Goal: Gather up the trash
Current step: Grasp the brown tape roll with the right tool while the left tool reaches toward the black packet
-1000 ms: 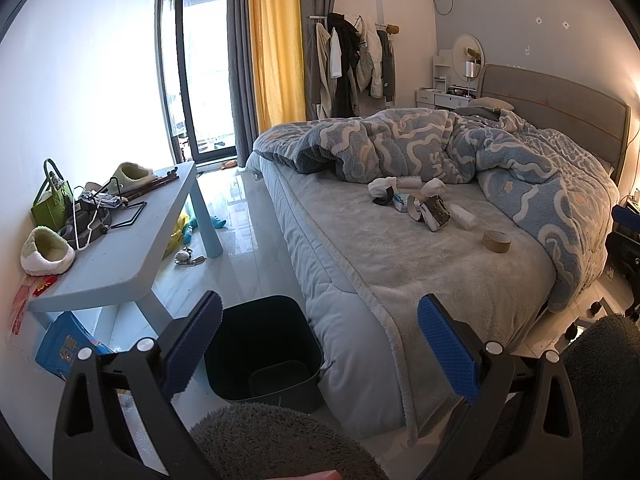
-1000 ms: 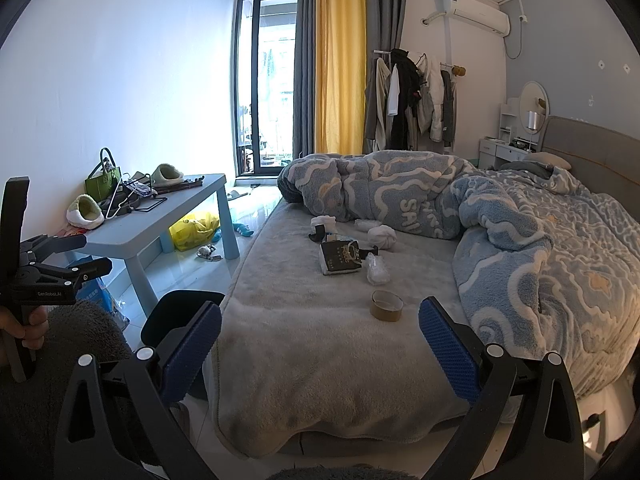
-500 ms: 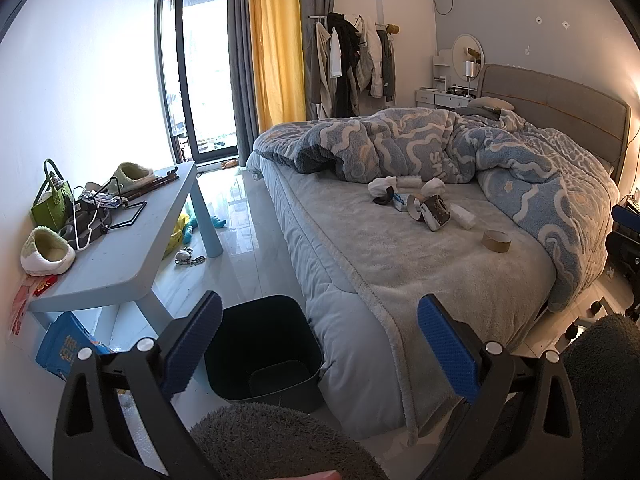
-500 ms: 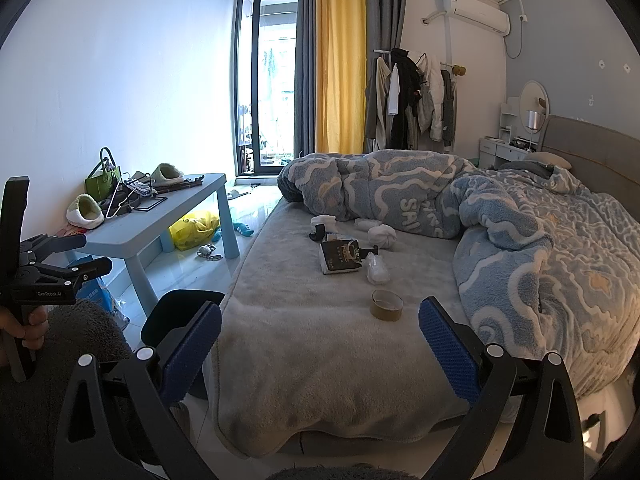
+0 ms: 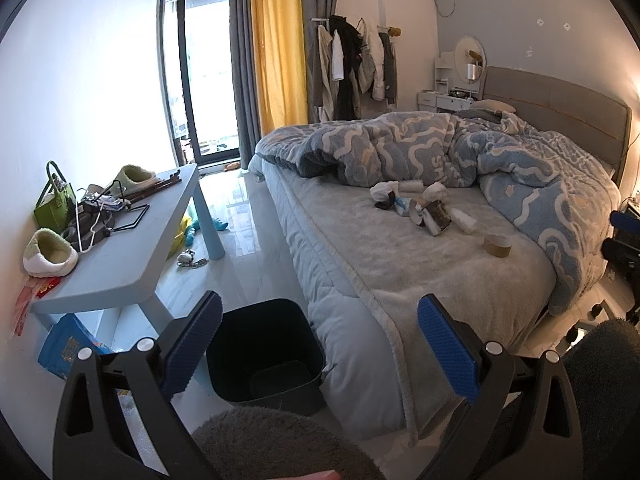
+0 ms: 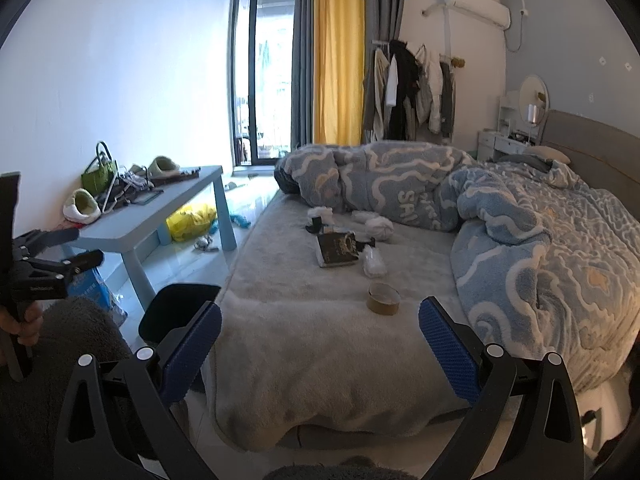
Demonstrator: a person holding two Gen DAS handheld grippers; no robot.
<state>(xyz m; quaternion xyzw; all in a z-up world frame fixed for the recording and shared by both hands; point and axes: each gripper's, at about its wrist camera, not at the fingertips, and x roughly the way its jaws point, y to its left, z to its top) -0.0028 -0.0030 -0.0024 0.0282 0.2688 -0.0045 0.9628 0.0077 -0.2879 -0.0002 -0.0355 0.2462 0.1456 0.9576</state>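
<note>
Several scraps of litter lie in a loose cluster on the grey plush bedspread (image 6: 320, 344), near the rumpled blue-and-white patterned duvet (image 6: 540, 248): crumpled white tissue wads (image 6: 378, 227), a dark printed packet with white edges (image 6: 338, 249), a clear crinkled plastic wrapper (image 6: 374, 265) just beside it, and a small black scrap (image 6: 314, 226) against another white wad. A brown roll of packing tape (image 6: 383, 299) sits apart from the cluster, closer to the foot of the bed.

The black square plastic bin (image 5: 266, 354) stands on the pale tiled floor, touching the corner of the mattress. Its inside is dark and I cannot tell whether anything lies in it.

The left gripper (image 5: 320, 346) hangs above the bin and bed corner, its blue-padded fingers spread wide with nothing between them. The right gripper (image 6: 320, 354) hovers over the foot of the bedspread, likewise spread wide and holding nothing; the tape roll lies beyond its fingertips.

To the left, a light blue low table (image 5: 120, 272) carries a green handbag (image 5: 54, 208), two green-and-white fluffy slippers (image 5: 50, 254), white wire hangers (image 5: 90, 228) and other clutter. A yellow plastic bag (image 6: 192, 218) sits on the floor under it, and a blue packet (image 5: 66, 346) leans by the near leg.
</note>
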